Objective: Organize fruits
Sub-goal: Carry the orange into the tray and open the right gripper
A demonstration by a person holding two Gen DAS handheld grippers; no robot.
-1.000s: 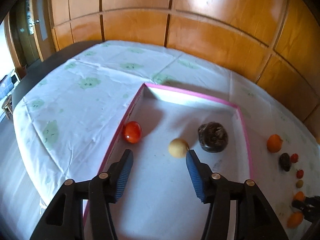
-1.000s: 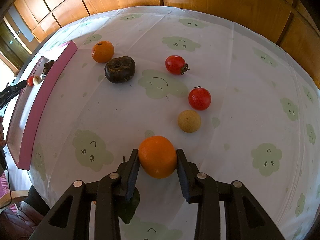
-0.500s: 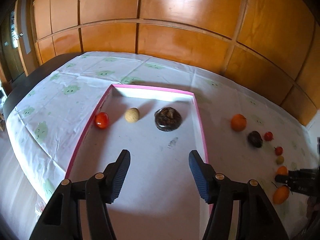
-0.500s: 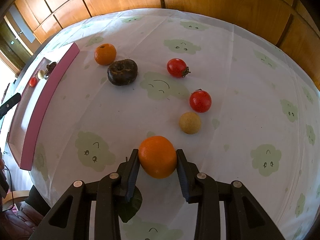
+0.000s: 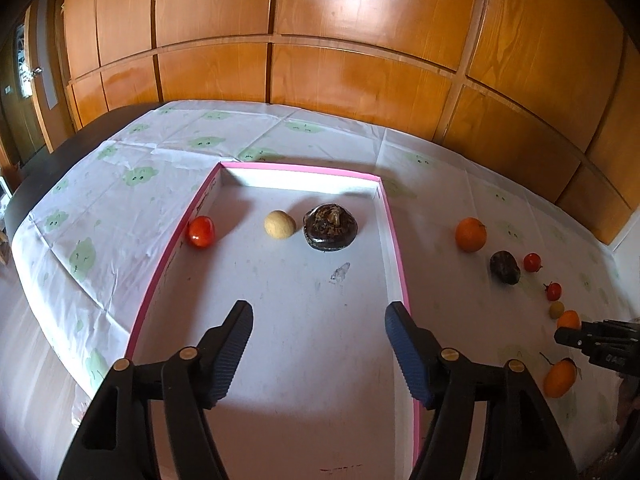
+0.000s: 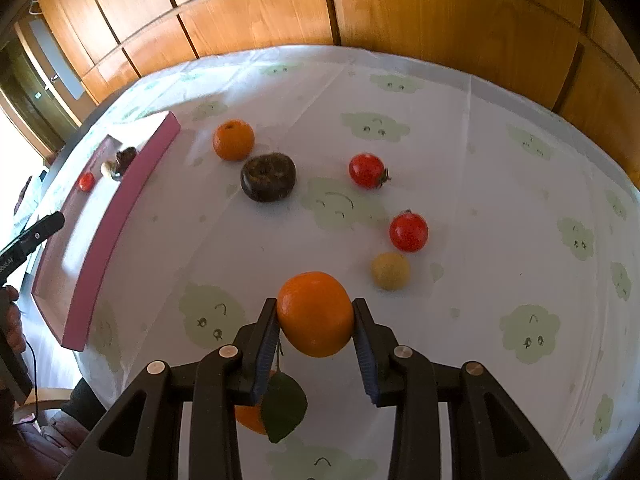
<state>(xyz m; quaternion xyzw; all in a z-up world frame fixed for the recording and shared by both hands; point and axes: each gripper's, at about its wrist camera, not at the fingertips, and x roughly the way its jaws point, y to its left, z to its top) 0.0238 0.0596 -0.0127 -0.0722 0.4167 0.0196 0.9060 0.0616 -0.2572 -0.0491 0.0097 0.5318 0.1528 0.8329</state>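
A pink-rimmed white tray (image 5: 394, 240) holds a red tomato (image 5: 201, 231), a pale yellow fruit (image 5: 279, 223) and a dark brown fruit (image 5: 330, 227). My left gripper (image 5: 319, 318) hovers over the tray's near half, its jaws opening with nothing between them. My right gripper (image 6: 315, 316) is shut on an orange (image 6: 315, 312) above the tablecloth. Loose on the cloth lie another orange (image 6: 233, 139), a dark fruit (image 6: 268, 177), two tomatoes (image 6: 366, 170) (image 6: 408, 232) and a yellow fruit (image 6: 390, 270). A leafy orange (image 6: 256, 416) sits under the right gripper.
The table wears a white cloth with green cloud faces (image 6: 528, 332). Wood panelling (image 5: 320, 60) runs behind it. In the right wrist view the tray (image 6: 120, 216) lies at the far left, with the left gripper's tip (image 6: 36, 232) and a hand (image 6: 10, 316) beside it.
The left gripper has pulled back from the fruits in the tray and its jaws have spread wider. The right gripper keeps the orange and has barely shifted.
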